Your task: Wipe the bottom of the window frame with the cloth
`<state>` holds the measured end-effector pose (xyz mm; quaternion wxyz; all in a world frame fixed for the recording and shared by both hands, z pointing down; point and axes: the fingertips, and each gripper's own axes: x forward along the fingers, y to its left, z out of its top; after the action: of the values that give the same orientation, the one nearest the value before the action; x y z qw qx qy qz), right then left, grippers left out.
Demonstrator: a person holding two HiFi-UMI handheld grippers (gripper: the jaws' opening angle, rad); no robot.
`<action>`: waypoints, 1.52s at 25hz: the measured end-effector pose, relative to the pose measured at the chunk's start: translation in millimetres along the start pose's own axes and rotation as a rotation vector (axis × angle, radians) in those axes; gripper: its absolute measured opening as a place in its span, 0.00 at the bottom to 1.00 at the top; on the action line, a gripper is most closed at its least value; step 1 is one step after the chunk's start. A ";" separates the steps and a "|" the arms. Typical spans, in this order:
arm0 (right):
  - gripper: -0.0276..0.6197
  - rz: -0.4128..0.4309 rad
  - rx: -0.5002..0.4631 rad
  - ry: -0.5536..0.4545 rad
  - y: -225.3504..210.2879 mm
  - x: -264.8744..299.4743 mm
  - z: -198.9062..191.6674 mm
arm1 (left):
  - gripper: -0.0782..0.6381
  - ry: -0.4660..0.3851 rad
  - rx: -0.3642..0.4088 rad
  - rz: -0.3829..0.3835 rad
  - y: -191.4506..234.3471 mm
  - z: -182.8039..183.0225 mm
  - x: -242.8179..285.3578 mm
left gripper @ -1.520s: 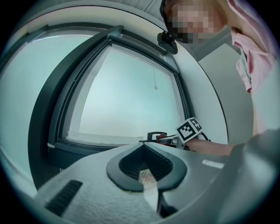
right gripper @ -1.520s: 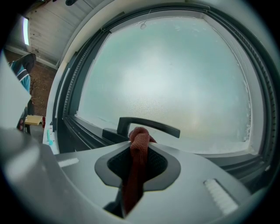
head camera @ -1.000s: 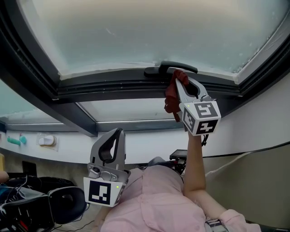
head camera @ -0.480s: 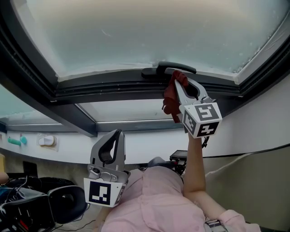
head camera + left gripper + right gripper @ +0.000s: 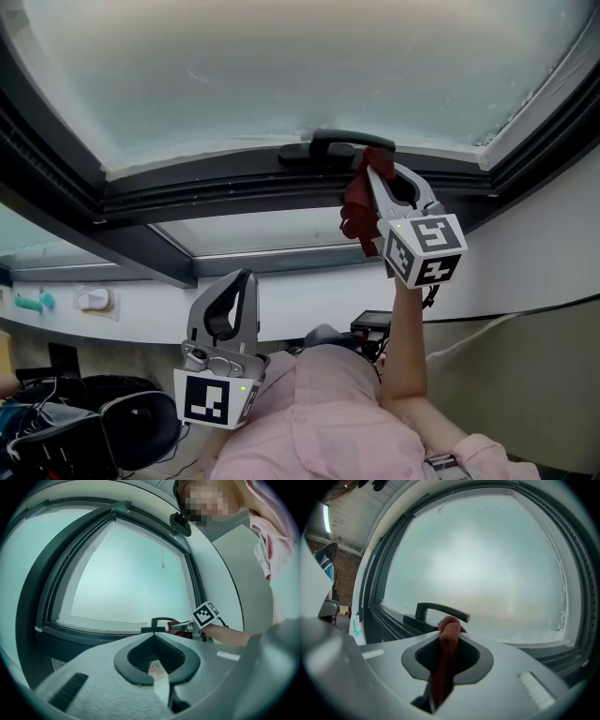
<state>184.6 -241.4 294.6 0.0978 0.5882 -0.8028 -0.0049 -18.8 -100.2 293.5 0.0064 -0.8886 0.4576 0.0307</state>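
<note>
No words, brand names or numbers were legible in any view. The only sign-like marks were the black-and-white square markers on the right marker cube [image 5: 427, 248], part of the right gripper [image 5: 373, 167], and on the left marker cube [image 5: 216, 398], part of the left gripper [image 5: 246, 275]. These were coded block patterns, not letters or digits. The right marker cube also appeared in the left gripper view, where its visible face carried another such pattern and no print.
</note>
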 end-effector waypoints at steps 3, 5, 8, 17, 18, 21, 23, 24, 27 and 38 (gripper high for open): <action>0.13 -0.017 0.006 0.008 -9.8 -3.0 -2.6 | 0.11 0.003 -0.003 -0.010 -0.9 -1.4 5.3; 0.13 -0.023 0.011 0.012 -14.6 -4.1 -3.7 | 0.11 0.006 -0.006 -0.018 -1.6 -2.3 8.6; 0.13 -0.031 0.016 0.019 -19.3 -6.3 -3.9 | 0.11 0.010 -0.011 -0.028 -2.8 -2.1 12.2; 0.13 -0.047 0.031 0.016 -32.8 -11.6 -6.2 | 0.11 0.014 -0.010 -0.037 -5.6 -2.7 17.3; 0.13 -0.046 0.031 0.015 -32.7 -11.6 -6.2 | 0.11 0.014 -0.010 -0.037 -5.8 -2.6 17.5; 0.13 -0.042 0.029 0.017 -32.4 -11.4 -6.0 | 0.11 0.013 -0.009 -0.038 -6.7 -2.1 17.9; 0.13 -0.041 0.030 0.019 -32.7 -11.6 -5.8 | 0.11 0.013 -0.010 -0.038 -7.0 -1.6 17.6; 0.13 -0.043 0.030 0.020 -33.4 -11.9 -6.0 | 0.11 0.014 -0.010 -0.037 -6.9 -1.4 17.3; 0.13 -0.056 0.030 0.027 -38.0 -13.4 -7.4 | 0.11 0.015 -0.010 -0.034 -6.2 -1.5 16.7; 0.13 -0.088 0.038 0.039 -52.0 -17.2 -10.9 | 0.11 0.011 -0.015 -0.038 -5.9 -1.8 16.8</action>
<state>240.4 -240.0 296.3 0.1021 0.6246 -0.7740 0.0177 -4.2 -110.6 294.2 -0.0023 -0.8973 0.4405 0.0290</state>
